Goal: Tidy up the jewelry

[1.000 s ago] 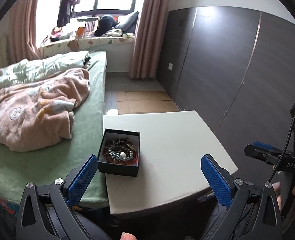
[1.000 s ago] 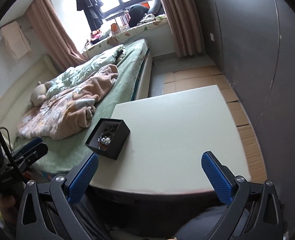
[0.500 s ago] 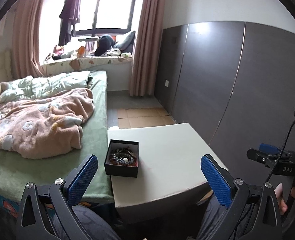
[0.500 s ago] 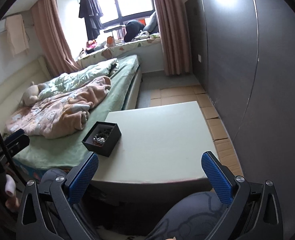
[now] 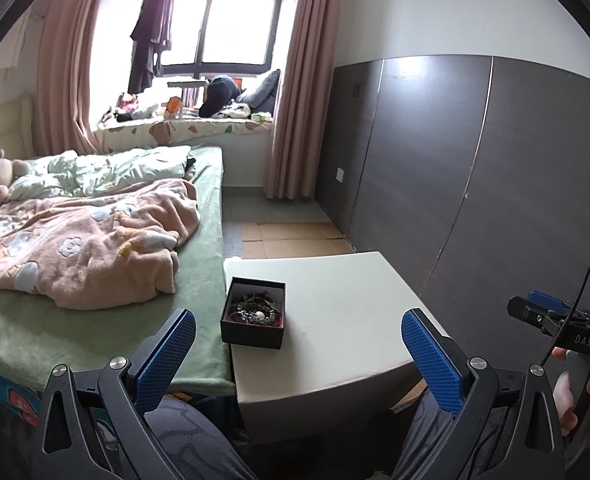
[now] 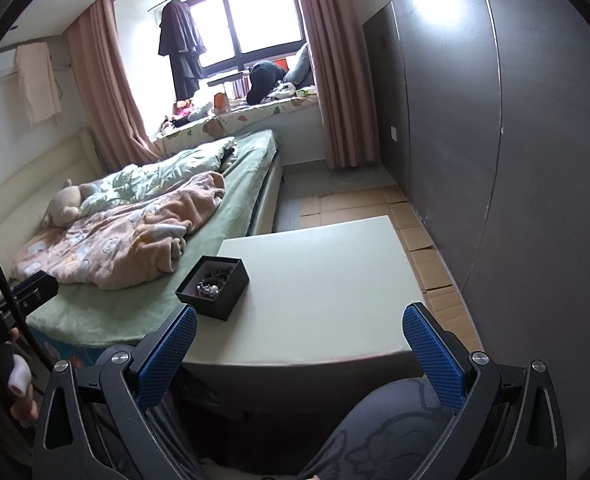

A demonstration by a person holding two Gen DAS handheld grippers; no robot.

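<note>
A small black box holding a tangle of beaded jewelry sits at the near left corner of a white table. It also shows in the right wrist view. My left gripper is open and empty, held back from the table above my lap. My right gripper is open and empty, also short of the table's near edge. The right gripper shows at the right edge of the left wrist view.
A bed with a pink blanket lies left of the table, touching its side. A dark panelled wall runs along the right. Cardboard sheets cover the floor beyond the table. My knees are under both grippers.
Both grippers have pulled back and up from the table, so the box and table look smaller and farther. Both stay open and empty.
</note>
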